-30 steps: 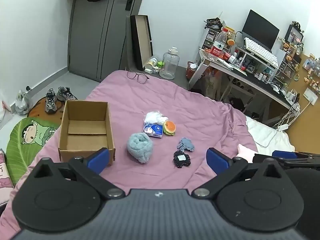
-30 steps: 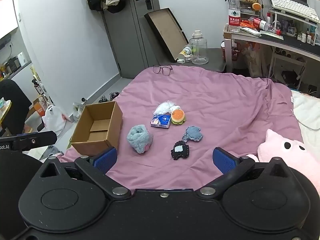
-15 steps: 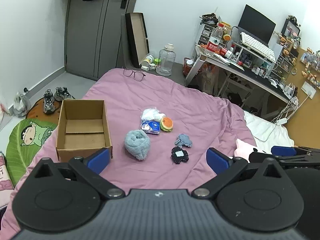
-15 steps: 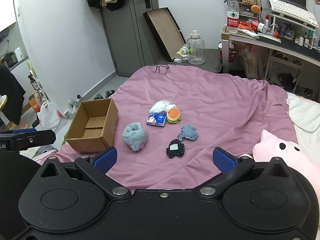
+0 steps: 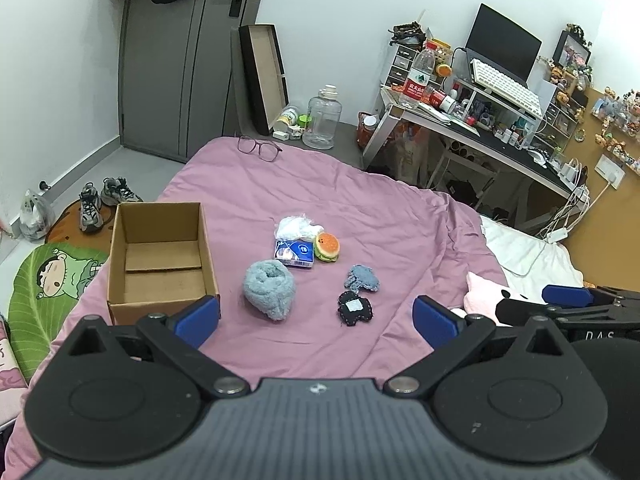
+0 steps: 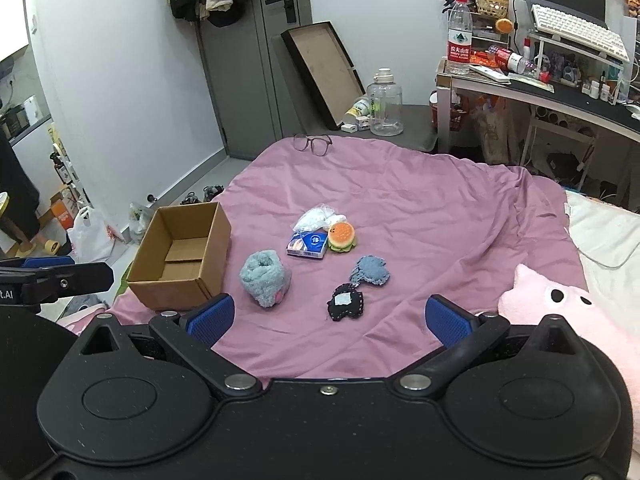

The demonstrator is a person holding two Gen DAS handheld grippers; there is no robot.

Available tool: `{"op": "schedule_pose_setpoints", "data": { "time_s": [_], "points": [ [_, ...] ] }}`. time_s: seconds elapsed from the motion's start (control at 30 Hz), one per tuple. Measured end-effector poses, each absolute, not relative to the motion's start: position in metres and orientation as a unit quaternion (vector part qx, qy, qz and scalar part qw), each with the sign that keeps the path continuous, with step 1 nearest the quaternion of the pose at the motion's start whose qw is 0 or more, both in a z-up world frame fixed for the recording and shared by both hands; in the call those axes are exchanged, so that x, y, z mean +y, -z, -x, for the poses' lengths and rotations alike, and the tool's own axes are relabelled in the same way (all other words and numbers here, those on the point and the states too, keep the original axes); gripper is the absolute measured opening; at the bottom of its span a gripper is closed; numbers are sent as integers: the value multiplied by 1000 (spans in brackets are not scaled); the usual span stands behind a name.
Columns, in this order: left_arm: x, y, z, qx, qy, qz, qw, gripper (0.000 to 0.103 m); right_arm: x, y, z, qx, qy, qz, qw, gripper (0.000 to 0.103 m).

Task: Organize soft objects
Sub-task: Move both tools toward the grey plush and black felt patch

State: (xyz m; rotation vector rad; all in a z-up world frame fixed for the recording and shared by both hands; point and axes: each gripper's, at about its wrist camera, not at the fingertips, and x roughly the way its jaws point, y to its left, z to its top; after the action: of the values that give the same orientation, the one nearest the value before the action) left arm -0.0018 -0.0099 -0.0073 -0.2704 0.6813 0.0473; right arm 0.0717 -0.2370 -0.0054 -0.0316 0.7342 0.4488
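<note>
At the left of the left wrist view an open cardboard box (image 5: 160, 260) sits near the purple blanket's (image 5: 400, 220) left edge. Right of it, mid-frame, lie a fluffy blue towel roll (image 5: 270, 288), a tissue pack (image 5: 295, 253), a burger toy (image 5: 327, 246), a blue-grey knitted patch (image 5: 363, 279) and a black patch (image 5: 354, 308), loosely apart. The left gripper (image 5: 316, 320) and right gripper (image 6: 329, 320) gape wide, holding nothing, with bare blanket ahead of both.

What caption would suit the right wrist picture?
Open right gripper over a pink bedspread, facing an empty cardboard box and scattered soft toys.
</note>
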Motion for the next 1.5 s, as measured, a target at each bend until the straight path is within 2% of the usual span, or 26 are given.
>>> {"op": "schedule_pose_setpoints", "data": {
  "time_s": [1.5],
  "points": [
    [-10, 1, -10, 326, -16, 126, 937, 102, -249, 10, -83, 354, -158, 20, 922, 103]
  ]
}}
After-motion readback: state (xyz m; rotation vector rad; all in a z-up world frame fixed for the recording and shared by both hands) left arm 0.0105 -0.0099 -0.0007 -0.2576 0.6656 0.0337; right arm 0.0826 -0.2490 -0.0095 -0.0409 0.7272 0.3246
